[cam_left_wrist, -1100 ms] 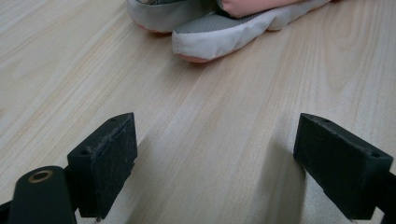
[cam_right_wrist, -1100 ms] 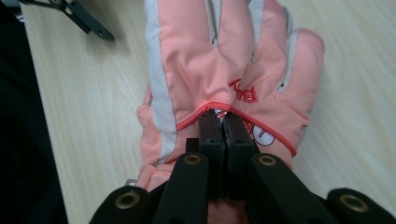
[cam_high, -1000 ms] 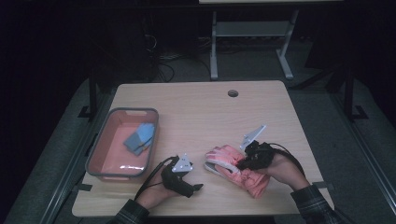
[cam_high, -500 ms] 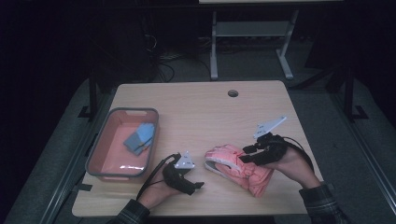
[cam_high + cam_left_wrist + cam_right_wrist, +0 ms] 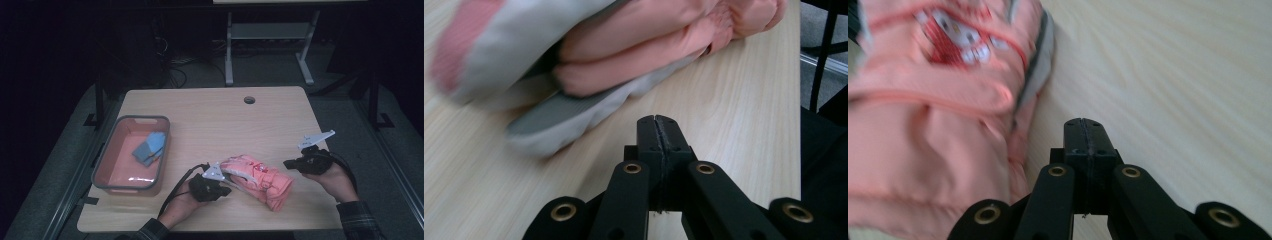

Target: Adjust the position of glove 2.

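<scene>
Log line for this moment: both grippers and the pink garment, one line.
left gripper: shut, empty, beside pink garment | right gripper: shut, empty, off garment | garment: folded on table | tray: holds blue cloth

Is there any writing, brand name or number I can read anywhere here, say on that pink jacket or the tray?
No readable text anywhere.
Pink jacket: a red and white printed patch on its chest, a picture or lettering, too blurred to read.
Pink tray: no label seen; the blue folded item in it bears no visible writing.
Wooden table: no marks or words.
</scene>
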